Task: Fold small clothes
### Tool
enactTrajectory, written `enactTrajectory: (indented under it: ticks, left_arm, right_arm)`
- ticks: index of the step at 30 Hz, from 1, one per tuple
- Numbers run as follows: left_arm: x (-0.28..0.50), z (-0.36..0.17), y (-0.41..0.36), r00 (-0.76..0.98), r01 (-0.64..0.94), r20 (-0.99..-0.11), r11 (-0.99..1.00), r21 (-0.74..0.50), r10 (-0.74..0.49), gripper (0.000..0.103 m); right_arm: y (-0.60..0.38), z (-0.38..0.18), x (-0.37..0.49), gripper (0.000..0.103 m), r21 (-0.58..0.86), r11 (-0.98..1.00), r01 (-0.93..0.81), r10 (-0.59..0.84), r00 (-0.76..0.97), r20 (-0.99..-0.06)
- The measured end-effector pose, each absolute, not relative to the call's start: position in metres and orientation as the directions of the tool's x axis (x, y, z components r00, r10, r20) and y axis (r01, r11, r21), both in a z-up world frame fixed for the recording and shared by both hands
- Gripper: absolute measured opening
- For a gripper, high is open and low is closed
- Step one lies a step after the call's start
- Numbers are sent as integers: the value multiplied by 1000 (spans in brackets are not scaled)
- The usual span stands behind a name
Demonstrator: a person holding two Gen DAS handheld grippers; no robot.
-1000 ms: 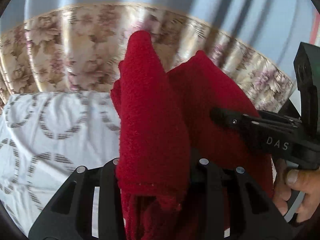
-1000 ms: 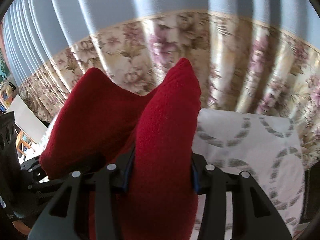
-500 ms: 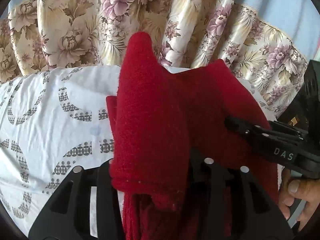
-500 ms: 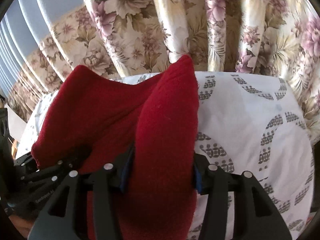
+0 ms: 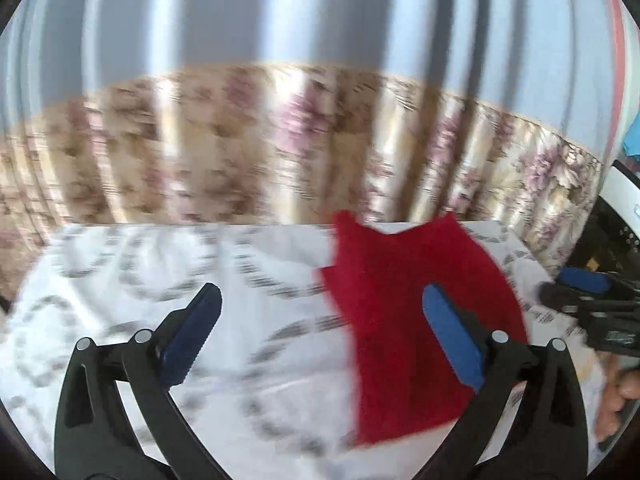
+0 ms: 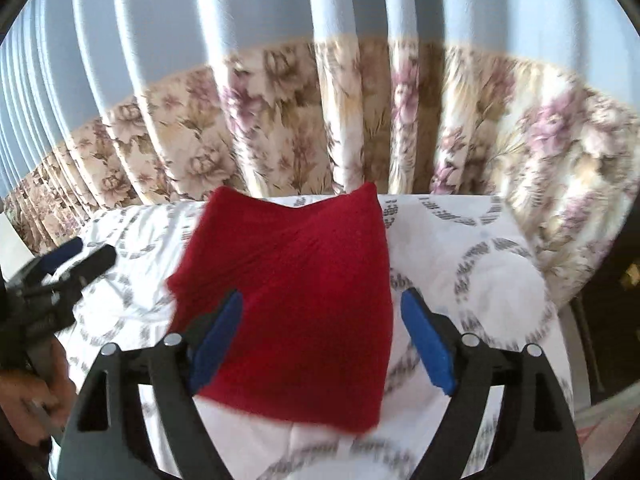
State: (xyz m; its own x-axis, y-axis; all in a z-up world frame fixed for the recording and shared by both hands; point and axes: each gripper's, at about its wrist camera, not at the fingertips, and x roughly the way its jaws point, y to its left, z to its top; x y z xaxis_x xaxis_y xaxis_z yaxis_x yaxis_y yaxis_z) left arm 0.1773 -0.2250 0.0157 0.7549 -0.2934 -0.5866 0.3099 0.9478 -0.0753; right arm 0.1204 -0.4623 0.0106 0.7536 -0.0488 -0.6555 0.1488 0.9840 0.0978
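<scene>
Right wrist: red garment (image 6: 296, 300) flat on sheet (image 6: 480, 280), both grippers' jaws just opened, empty.

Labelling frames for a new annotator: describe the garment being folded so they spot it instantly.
Find the flowered curtain at the back, then the white sheet with grey ring patterns in front of it. The red garment lies on that sheet, a fuzzy knit piece with two corners pointing toward the curtain. It is the only solid red thing there, lying free of both open grippers.

Both wrist views close over garment (image 5: 416, 320)
</scene>
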Motion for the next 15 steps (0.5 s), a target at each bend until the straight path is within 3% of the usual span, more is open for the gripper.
enactTrajectory:
  ticks: [7, 15]
  left_arm:
    - [81, 9, -130, 810, 183, -578, 978, 97, -94, 100]
    - [8, -15, -53, 817, 81, -577, 993, 91, -14, 100]
  right_arm:
    - [-386, 11, 31, 90, 33, 990, 138, -93, 802, -590]
    - [-331, -5, -41, 91, 33, 978, 204, -155, 830, -536]
